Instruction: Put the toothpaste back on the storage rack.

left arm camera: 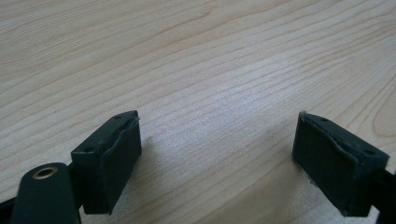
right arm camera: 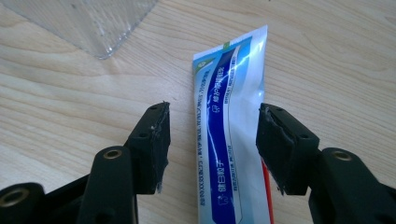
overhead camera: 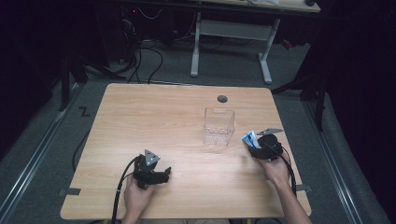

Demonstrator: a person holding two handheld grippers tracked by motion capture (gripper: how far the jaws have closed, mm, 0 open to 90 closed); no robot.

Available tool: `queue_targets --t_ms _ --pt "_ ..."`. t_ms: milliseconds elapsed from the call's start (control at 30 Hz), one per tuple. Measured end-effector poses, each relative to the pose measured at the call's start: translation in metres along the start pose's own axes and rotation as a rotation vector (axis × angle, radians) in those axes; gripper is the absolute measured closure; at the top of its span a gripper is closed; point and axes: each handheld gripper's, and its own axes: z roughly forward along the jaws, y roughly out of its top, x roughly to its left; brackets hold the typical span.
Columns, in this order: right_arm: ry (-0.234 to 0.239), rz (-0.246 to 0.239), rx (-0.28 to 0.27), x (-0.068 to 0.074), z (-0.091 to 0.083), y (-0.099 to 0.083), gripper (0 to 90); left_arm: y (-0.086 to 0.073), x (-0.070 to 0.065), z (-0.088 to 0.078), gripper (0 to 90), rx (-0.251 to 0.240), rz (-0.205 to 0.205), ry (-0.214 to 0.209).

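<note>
Straddling toothpaste tube (right arm camera: 231, 140) w/ right gripper (right arm camera: 212, 144), jaws apart.

Lying flat on wooden tabletop (overhead camera: 177, 116), tube w/ blue & white print, crimped end pointing away from camera in right gripper view, passing lengthwise between jaws; gap showing on both sides, pads not pressing. Sitting at right side of tabletop in high view, tube (overhead camera: 250, 138) poking out from right gripper (overhead camera: 261, 145), just beside clear plastic container (overhead camera: 218, 126) standing upright nr centre-right. Resting near front-left edge, left gripper (overhead camera: 159, 175), gripped by hand (overhead camera: 138, 193); jaws standing wide over bare wood in left gripper view (left arm camera: 215, 154), nothing between.
</note>
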Motion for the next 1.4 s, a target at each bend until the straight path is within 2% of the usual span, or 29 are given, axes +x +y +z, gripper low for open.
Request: queue_targets --t_ms 333,600,933,1100,1200,1300,1400 --pt "-0.053 -0.007 0.048 -0.001 0.014 0.000 44.5 0.000 0.000 0.000 15.9 0.000 0.000 0.000" --pt "-0.065 0.003 0.089 -0.004 0.026 -0.001 46.1 0.000 0.000 0.000 15.9 0.000 0.000 0.000" --pt "-0.038 0.026 0.097 -0.011 0.027 0.000 50.9 0.000 0.000 0.000 15.9 0.000 0.000 0.001" --pt "-0.033 0.057 0.114 -0.016 0.027 0.001 59.7 0.000 0.000 0.000 16.0 0.000 0.000 0.001" --pt "-0.022 0.071 0.126 -0.018 0.027 0.002 61.4 0.000 0.000 0.000 16.0 0.000 0.000 0.001" --pt "-0.028 0.062 0.150 -0.018 0.027 0.005 63.7 0.000 0.000 0.000 16.0 0.000 -0.001 0.001" --pt "-0.032 0.039 0.142 -0.017 0.025 0.005 67.4 0.000 0.000 0.000 16.0 0.000 0.000 0.001"
